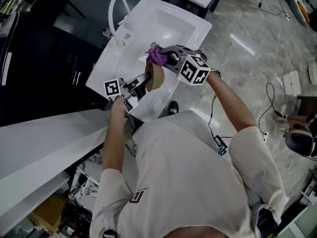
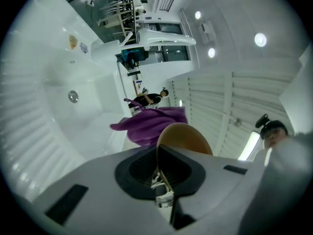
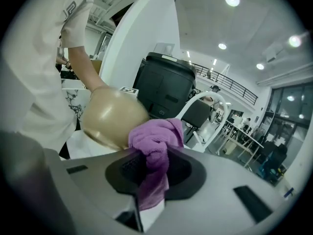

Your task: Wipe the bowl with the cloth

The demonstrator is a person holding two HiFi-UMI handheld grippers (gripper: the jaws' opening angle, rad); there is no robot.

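Observation:
A tan bowl (image 1: 157,76) is held on edge above the white sink's (image 1: 168,21) near rim. My left gripper (image 1: 140,85) is shut on the bowl's rim; in the left gripper view the thin rim of the bowl (image 2: 183,138) runs between the jaws. My right gripper (image 1: 166,59) is shut on a purple cloth (image 1: 157,56). In the right gripper view the cloth (image 3: 155,146) bunches out of the jaws and rests against the round outside of the bowl (image 3: 112,116). From the left gripper view the cloth (image 2: 152,122) sits just beyond the bowl.
A white curved faucet (image 1: 117,15) stands at the sink's left edge, with dark cabinets (image 1: 44,63) beside it. A white counter (image 1: 44,138) runs to the lower left. The drain (image 2: 73,96) shows in the basin. Cables lie on the tiled floor (image 1: 257,48) at right.

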